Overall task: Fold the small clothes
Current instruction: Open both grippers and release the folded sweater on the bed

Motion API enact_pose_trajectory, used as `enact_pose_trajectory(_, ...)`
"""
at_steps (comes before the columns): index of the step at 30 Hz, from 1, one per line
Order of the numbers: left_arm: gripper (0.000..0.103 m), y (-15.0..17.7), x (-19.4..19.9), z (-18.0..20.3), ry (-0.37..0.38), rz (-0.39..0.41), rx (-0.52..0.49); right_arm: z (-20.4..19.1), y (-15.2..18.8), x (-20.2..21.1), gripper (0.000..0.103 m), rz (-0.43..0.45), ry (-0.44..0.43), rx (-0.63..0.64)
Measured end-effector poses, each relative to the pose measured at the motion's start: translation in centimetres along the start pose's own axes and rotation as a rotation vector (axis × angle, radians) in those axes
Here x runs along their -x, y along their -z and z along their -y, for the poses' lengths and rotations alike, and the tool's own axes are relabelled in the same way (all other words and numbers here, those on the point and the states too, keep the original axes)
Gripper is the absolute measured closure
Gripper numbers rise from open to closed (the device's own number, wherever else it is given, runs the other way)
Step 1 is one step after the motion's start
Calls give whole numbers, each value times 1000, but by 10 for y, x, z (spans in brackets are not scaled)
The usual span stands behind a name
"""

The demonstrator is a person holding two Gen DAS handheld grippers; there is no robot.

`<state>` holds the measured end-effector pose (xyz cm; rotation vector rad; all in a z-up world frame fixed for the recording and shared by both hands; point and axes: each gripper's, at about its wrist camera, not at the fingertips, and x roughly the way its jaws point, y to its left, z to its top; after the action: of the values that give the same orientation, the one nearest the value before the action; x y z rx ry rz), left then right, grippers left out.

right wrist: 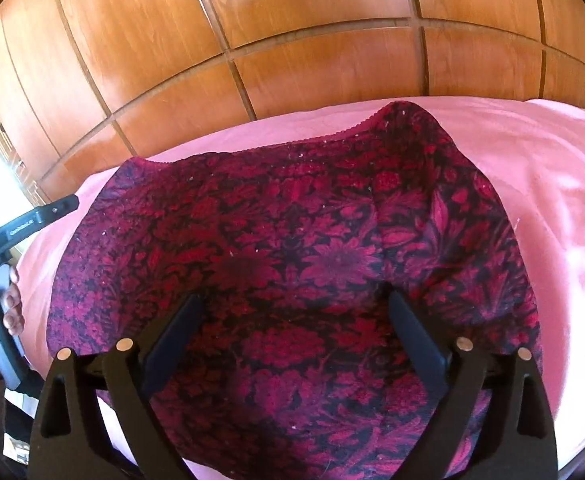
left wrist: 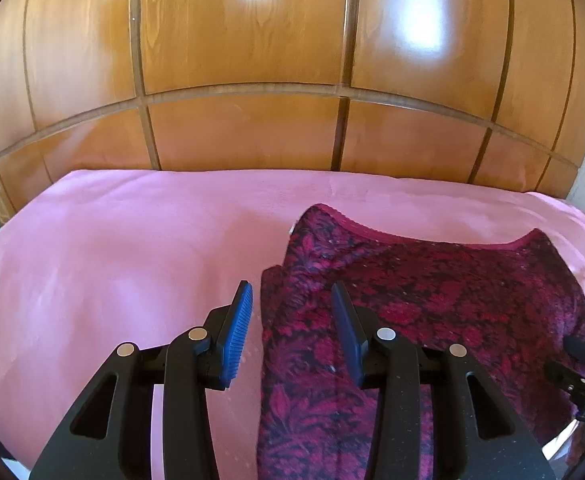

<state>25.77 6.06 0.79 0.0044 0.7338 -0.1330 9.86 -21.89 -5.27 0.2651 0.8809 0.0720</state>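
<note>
- Left wrist view: garment [left wrist: 412, 300] lies on the pink sheet [left wrist: 112, 260], its left side already turned in along a straight edge.
- Left gripper [left wrist: 292, 308] part open over that edge, gripping nothing.
- Right gripper [right wrist: 296, 320] spread wide above the cloth's middle, empty.
- Scalloped top edge flat, near the wardrobe [right wrist: 252, 20].
- Judged roughly midway: right side and a final fold remain.
</note>
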Motion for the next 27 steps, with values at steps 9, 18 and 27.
enact_pose_trajectory(9,63,-19,-22,-2,-10,-29,5,2,2,2,3,8,-36,28)
enact_pose_trajectory(18,62,-21,-118,-18,-31,-223,112,2,0,1,2,-7,-58,4)
enact_pose_trajectory(27,55,-26,-79,-13,-85,-127,100,4,2,3,2,-6,-60,22)
